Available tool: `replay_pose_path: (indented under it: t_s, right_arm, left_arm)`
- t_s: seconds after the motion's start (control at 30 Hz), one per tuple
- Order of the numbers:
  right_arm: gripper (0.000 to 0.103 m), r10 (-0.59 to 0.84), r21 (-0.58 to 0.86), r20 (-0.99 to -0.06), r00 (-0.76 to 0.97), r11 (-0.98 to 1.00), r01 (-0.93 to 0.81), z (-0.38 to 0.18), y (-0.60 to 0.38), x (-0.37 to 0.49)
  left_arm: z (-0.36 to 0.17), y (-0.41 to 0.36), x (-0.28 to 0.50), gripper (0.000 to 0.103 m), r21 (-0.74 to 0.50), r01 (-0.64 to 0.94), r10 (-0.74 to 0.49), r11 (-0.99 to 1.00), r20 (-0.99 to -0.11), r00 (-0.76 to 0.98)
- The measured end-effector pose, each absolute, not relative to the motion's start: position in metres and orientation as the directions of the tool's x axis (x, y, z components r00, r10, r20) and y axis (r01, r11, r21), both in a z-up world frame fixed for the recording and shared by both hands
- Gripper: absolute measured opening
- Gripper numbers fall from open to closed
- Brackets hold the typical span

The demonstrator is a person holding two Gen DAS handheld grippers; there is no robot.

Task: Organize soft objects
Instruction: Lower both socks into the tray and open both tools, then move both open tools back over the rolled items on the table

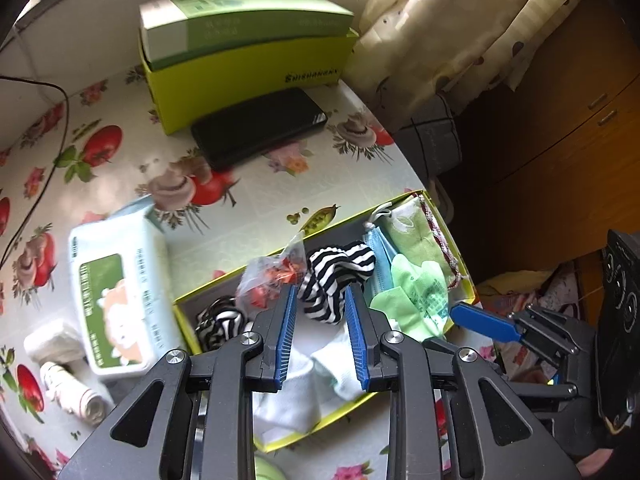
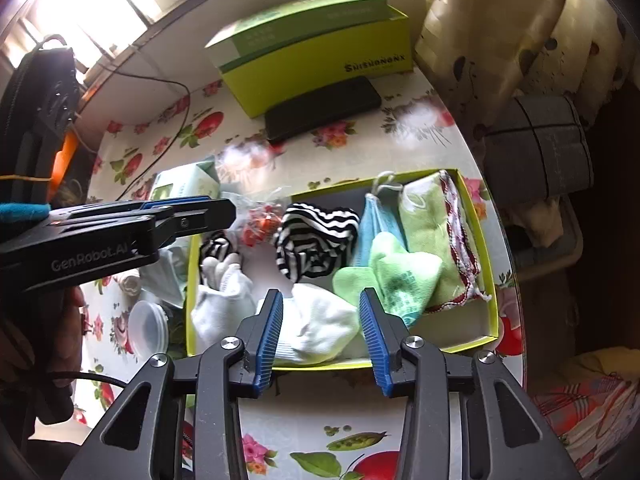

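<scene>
A shallow yellow-green box [image 2: 490,280] [image 1: 470,276] on the floral table holds soft things: a black-and-white striped cloth [image 2: 316,240] [image 1: 336,276], white socks [image 2: 320,324] [image 1: 296,384], a green sock [image 2: 400,276], a green towel [image 2: 430,220], a blue mask [image 2: 374,224] and a small striped piece [image 2: 216,250]. My left gripper [image 1: 320,294] is open just above the striped cloth and socks. My right gripper [image 2: 320,300] is open over the white socks at the box's near edge. Neither holds anything.
A clear bag with red bits [image 1: 272,276] lies at the box's far edge. A wipes pack [image 1: 120,300], rolled bandages [image 1: 68,388], a plastic lid [image 2: 148,328], a black phone [image 2: 324,108], and stacked green boxes [image 2: 320,52] sit on the table. The table edge is at right.
</scene>
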State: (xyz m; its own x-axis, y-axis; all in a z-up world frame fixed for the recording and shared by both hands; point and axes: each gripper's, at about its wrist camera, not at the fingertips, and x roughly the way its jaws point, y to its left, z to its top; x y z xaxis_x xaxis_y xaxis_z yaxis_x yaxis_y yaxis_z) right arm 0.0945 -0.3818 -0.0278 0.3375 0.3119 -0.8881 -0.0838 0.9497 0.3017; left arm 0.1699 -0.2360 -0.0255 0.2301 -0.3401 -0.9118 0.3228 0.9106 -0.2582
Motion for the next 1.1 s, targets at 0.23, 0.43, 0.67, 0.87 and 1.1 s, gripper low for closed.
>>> replay_pose_path:
  t_s: [0.23, 0.43, 0.67, 0.87, 1.1]
  right_arm:
    - [0.043, 0.309, 0.283, -0.89, 0.335, 0.951, -0.125, -0.015, -0.362, 0.09]
    - [0.043, 0.322, 0.279, -0.89, 0.323, 0.944, -0.173, -0.008, -0.34, 0.086]
    - [0.044, 0.333, 0.272, -0.89, 0.312, 0.936, -0.223, -0.003, -0.32, 0.082]
    - [0.044, 0.339, 0.273, -0.891, 0.301, 0.931, -0.24, -0.002, -0.311, 0.078]
    - [0.044, 0.348, 0.274, -0.892, 0.289, 0.924, -0.266, 0.0, -0.3, 0.076]
  left_arm:
    - [-0.01, -0.216, 0.151, 0.026, -0.226, 0.31, -0.316, 0.923, -0.906, 0.282]
    - [-0.002, -0.192, 0.137, 0.026, -0.215, 0.269, -0.296, 0.939, -0.902, 0.313]
    - [0.002, -0.17, 0.125, 0.026, -0.207, 0.223, -0.275, 0.953, -0.899, 0.34]
    - [0.003, -0.159, 0.115, 0.026, -0.201, 0.201, -0.262, 0.959, -0.9, 0.349]
    - [0.005, -0.146, 0.106, 0.026, -0.194, 0.172, -0.245, 0.966, -0.902, 0.356]
